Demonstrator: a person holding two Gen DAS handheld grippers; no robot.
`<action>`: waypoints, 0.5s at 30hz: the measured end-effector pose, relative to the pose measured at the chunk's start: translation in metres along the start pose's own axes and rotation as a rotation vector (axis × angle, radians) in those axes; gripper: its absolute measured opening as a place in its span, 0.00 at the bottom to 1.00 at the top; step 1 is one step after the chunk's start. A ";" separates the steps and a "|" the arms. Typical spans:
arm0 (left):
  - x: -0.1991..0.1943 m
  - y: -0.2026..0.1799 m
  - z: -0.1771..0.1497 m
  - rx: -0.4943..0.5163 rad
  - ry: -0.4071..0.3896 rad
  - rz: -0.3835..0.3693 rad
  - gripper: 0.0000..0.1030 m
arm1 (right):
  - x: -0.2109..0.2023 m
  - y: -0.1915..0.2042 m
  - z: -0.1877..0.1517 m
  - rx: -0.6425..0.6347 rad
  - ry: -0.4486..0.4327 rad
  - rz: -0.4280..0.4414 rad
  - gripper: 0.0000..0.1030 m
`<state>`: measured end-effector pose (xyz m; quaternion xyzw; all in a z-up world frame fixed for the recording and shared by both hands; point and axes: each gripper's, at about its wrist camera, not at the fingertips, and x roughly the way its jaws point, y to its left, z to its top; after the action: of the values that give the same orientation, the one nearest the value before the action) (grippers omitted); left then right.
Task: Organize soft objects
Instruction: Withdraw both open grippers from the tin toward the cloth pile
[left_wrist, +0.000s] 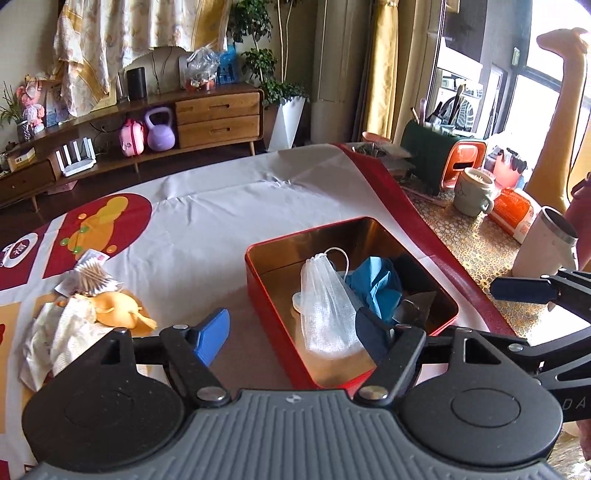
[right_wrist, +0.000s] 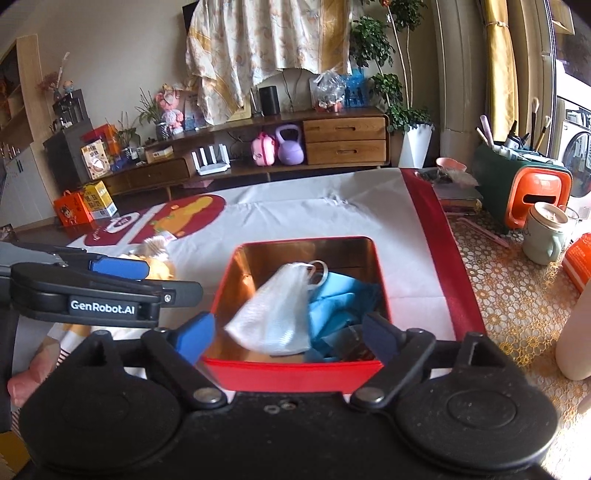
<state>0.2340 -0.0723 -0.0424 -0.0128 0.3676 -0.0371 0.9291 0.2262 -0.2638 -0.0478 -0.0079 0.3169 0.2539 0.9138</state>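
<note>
Red tin (left_wrist: 266, 291) already holds mesh bag (left_wrist: 325, 306) and blue cloth (left_wrist: 373, 284); white and yellow cloths (left_wrist: 74, 325) remain outside. Both tongs (left_wrist: 291, 332) (right_wrist: 288, 332) gape, empty.

In your right wrist view the white mesh pouch (right_wrist: 273, 314) is motion-blurred, its outline smeared. The red tin (right_wrist: 295, 369) is cut off at six o'clock by your gripper's body. At nine o'clock, a fingertip (right_wrist: 26, 380) shows beside the frame edge. In your left wrist view the dark items (left_wrist: 417, 295) behind the blue cloth (left_wrist: 373, 284) are too shadowed to identify.
</note>
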 end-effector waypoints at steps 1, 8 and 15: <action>-0.006 0.003 -0.001 -0.001 -0.006 -0.002 0.75 | -0.003 0.005 0.000 -0.001 -0.004 0.005 0.88; -0.049 0.024 -0.008 -0.026 -0.061 -0.026 0.81 | -0.017 0.038 0.001 -0.018 -0.025 0.038 0.99; -0.080 0.049 -0.015 -0.047 -0.083 -0.026 0.89 | -0.022 0.069 -0.001 -0.036 -0.032 0.076 1.00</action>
<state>0.1689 -0.0168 -0.0010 -0.0408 0.3293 -0.0399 0.9425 0.1789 -0.2142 -0.0255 -0.0083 0.2979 0.2943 0.9081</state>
